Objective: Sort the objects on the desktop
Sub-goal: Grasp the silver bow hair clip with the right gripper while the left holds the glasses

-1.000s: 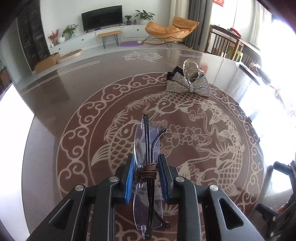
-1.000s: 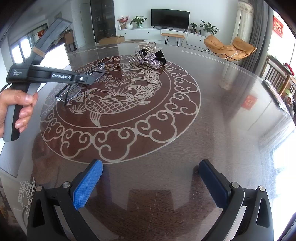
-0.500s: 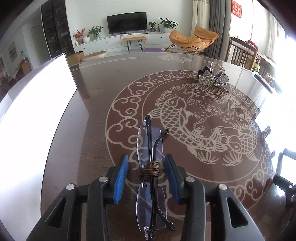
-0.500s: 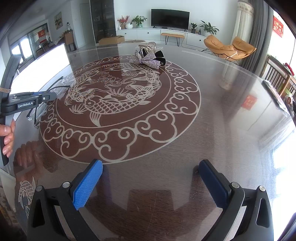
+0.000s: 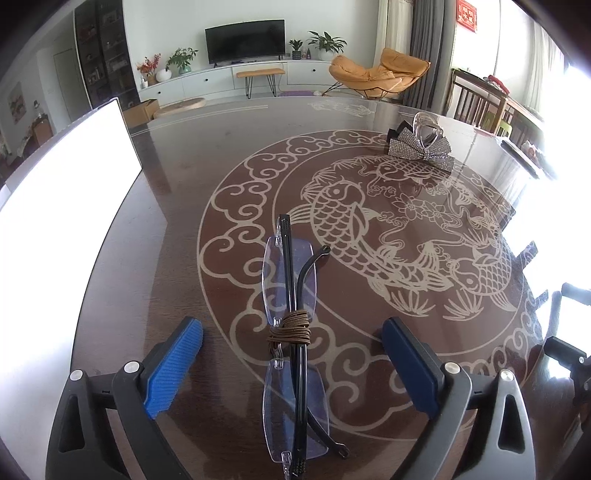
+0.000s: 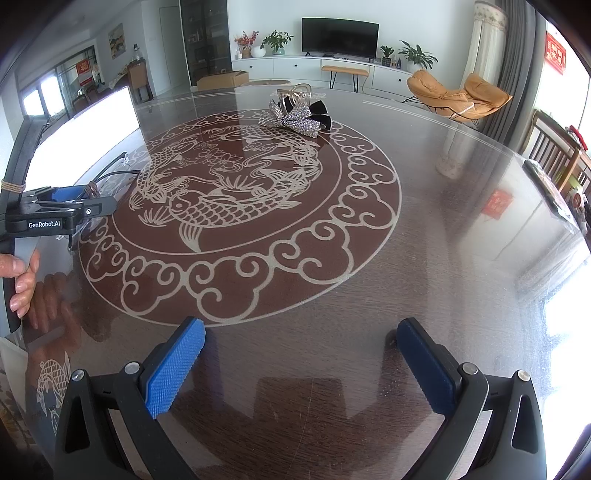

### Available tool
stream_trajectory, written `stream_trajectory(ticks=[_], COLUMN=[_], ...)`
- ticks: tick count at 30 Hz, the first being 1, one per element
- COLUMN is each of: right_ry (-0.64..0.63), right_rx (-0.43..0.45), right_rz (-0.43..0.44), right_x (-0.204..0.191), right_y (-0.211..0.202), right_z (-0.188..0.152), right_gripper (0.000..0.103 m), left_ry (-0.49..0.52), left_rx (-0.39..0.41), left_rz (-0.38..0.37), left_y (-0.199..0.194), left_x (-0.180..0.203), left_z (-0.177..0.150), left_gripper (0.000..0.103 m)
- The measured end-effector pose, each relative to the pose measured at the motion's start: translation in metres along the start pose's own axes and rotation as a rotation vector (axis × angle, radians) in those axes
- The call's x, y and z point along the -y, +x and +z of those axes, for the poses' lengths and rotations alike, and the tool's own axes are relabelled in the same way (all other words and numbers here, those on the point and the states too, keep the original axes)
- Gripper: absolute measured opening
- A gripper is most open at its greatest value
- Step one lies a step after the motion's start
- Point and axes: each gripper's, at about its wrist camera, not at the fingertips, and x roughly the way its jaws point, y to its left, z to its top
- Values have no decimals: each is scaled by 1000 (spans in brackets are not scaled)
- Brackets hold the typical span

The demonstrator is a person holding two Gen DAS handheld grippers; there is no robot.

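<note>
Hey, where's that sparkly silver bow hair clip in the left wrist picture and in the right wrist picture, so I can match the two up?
Left wrist view: the silver bow lies at upper right, on the far rim of the koi pattern.
Right wrist view: it lies at top centre, at the far rim of the pattern.
Shared landmark: the television on the back wall.

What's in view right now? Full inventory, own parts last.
glasses: 1, clear lenses, black arms, folded, on table between left jaws, untouched
cord: 1, brown, wound round glasses
bow: 1, silver, far side of table
clip: 1, clear, at the bow
table: 1, dark brown, pale fish pattern
left gripper: 1, black, blue pads, jaws just opened
right gripper: 1, same, open, empty
hand: 1, on left gripper's handle
</note>
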Motion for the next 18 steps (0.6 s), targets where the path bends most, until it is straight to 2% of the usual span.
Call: stream_trajectory(ticks=[4,8,11,15,17,18], right_ry=[-91,-115,-158,-228,-207,-197], right_rx=[-36,16,-69,-100,-120,-129], right_rz=[59,99,119,51,105,140], right_x=[-1,4,-5,-9,-7,-7], right_y=[30,62,103,138,147,149], right_z=[47,132,189,225,231,230], right_gripper=[103,103,103,103,102,93], left_ry=[0,0,-1,0,0,0], left_rx=[-2,-2,-2,-2,-2,-2], left_rz=[-3,-4,-4,-3,-3,-3], left_y=[1,1,1,1,2,2], left_x=[1,0,0,0,0,0], left_z=[-1,-1,-1,-1,-1,-1], left_gripper=[101,101,101,101,100,100])
